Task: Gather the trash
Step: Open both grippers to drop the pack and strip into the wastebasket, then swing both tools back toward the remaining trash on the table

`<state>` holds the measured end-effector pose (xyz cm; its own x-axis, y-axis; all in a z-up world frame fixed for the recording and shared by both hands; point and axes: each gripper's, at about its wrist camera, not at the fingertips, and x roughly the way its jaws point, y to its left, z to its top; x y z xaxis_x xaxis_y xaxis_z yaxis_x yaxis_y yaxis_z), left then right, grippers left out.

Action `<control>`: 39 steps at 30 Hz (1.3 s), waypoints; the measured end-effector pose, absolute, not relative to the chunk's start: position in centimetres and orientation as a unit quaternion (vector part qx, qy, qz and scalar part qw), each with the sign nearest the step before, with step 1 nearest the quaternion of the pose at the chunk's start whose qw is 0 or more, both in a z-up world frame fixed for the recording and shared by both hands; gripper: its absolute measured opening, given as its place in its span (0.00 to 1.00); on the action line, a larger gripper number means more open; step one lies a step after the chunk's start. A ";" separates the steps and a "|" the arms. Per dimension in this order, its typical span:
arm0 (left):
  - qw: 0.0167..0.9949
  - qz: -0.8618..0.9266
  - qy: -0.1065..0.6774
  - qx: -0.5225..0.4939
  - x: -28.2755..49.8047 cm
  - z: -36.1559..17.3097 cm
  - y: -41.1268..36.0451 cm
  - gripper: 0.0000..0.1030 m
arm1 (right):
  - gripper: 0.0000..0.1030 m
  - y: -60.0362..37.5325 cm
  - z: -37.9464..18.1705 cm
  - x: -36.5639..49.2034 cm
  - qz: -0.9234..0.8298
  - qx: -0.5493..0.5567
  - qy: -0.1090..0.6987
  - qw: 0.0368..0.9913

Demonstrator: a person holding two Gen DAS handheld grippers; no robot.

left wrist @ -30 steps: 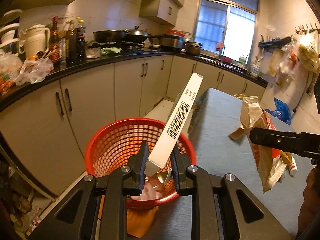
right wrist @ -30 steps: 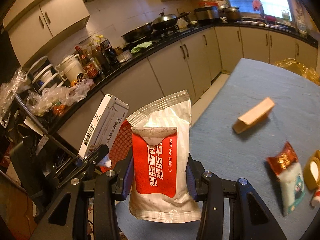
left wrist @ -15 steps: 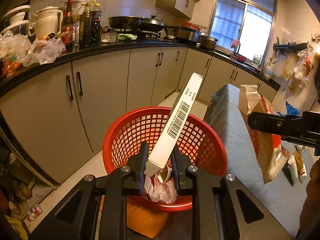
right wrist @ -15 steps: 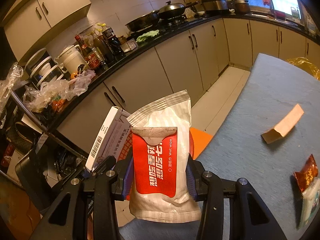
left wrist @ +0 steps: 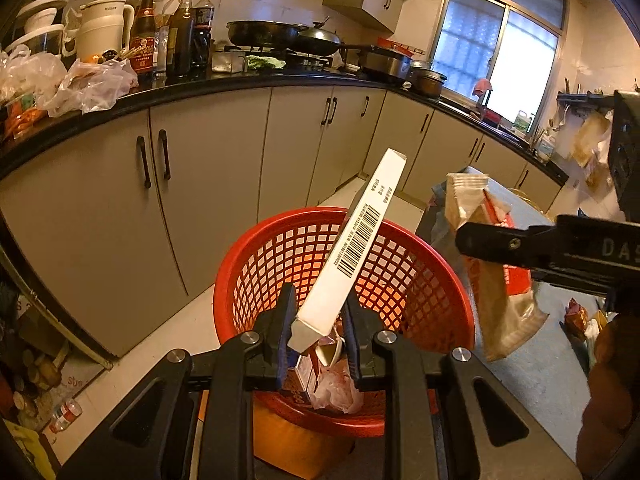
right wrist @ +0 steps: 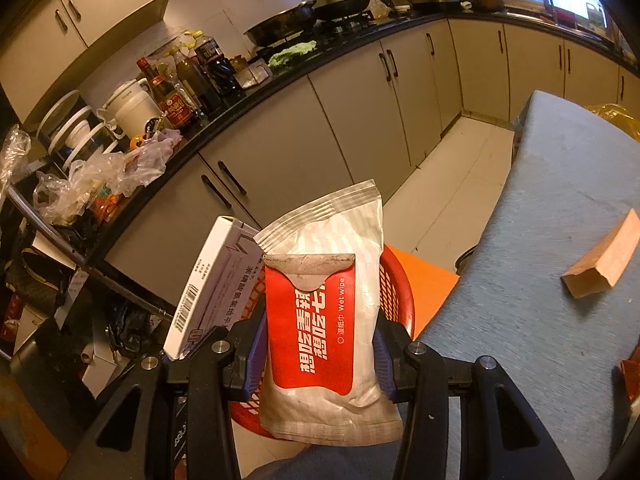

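My left gripper (left wrist: 318, 334) is shut on a long white carton with a barcode (left wrist: 352, 250) and holds it tilted above the red mesh basket (left wrist: 440, 280), which has some trash in its bottom. My right gripper (right wrist: 318, 354) is shut on a red and white wet wipe pack (right wrist: 324, 320), held upright over the basket's rim (right wrist: 396, 280). The pack (left wrist: 496, 276) and the right gripper's finger show at the right of the left wrist view. The carton (right wrist: 212, 284) shows left of the pack in the right wrist view.
The basket stands on an orange stool (right wrist: 424, 280) beside a grey table (right wrist: 552, 280). A brown cardboard box (right wrist: 604, 264) and small wrappers (left wrist: 576, 314) lie on the table. Kitchen cabinets (left wrist: 200, 184) and a cluttered black counter (left wrist: 120, 92) run behind.
Both grippers have moved left, off the table and over the red basket, each still holding its item. The basket now sits right below the carton and pack.
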<state>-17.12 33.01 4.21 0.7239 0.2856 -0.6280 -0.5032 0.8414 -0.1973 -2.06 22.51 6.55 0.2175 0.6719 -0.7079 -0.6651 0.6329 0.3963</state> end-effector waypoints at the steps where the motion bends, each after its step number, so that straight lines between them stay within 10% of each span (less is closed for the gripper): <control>1: 0.911 0.216 0.302 -0.182 -17.1 4.2 33.1 0.21 | 0.49 22.7 6.4 -1.9 0.428 0.005 0.458 0.779; 9: 0.914 0.211 0.295 -0.184 -17.3 4.5 33.0 0.41 | 0.56 22.6 6.6 -1.6 0.430 0.011 0.450 0.782; 39: 0.940 0.078 0.320 -0.089 -12.6 8.1 16.8 0.50 | 0.56 -4.1 9.3 -1.1 0.304 0.145 0.405 0.850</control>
